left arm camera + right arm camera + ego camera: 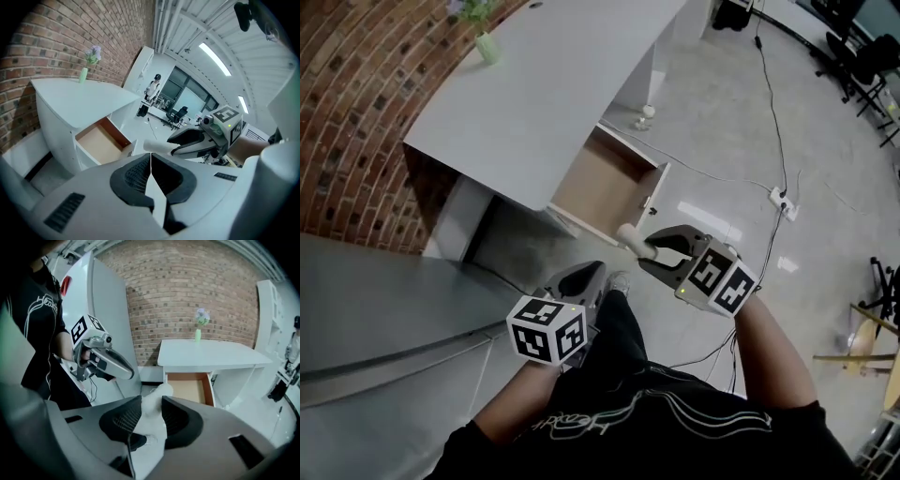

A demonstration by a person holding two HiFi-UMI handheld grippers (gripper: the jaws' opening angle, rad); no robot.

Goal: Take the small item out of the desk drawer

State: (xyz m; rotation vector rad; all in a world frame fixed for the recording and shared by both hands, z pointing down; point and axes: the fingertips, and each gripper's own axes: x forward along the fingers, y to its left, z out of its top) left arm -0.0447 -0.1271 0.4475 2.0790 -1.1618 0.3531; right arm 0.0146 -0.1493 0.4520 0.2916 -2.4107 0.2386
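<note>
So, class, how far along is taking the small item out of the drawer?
Done: the drawer stands open and its floor looks bare. In hand: the right gripper is clamped on the white item, held clear in front of the drawer. The left gripper is shut and empty. Left: probably only setting the item down.

Left gripper [151, 161], jaws pressed together. Beyond it, the right gripper [172, 144] clasps a white cylinder [157, 146]. At left, a white desk [84, 101] with its drawer [99, 143] pulled open. A green vase [83, 75] stands on the desk beside the brick wall [56, 37].
</note>
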